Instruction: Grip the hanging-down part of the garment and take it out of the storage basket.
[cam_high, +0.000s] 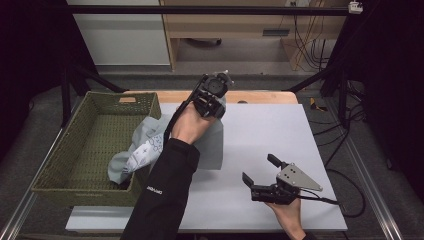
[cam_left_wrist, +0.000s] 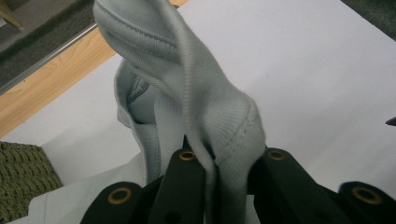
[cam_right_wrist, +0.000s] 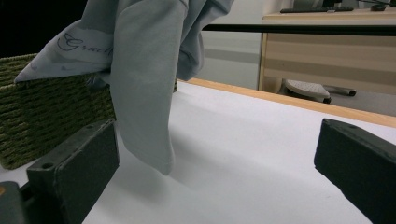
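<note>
A light grey garment (cam_high: 212, 142) with a printed panel hangs from my left gripper (cam_high: 216, 107), raised over the back of the white table (cam_high: 270, 130). Its lower end trails into the woven green basket (cam_high: 65, 170). In the left gripper view the jaws are shut on a ribbed hem of the garment (cam_left_wrist: 210, 116). My right gripper (cam_high: 261, 169) rests near the table's front right, open, with nothing between its fingers (cam_right_wrist: 74, 163). From the right gripper view the garment (cam_right_wrist: 144, 70) drapes down to the table beside the basket (cam_right_wrist: 42, 116).
The basket stands at the table's left side, partly off the white surface. A wooden table edge (cam_high: 260, 96) runs along the back. A desk (cam_right_wrist: 327, 51) and cables stand beyond. The right half of the table offers free room.
</note>
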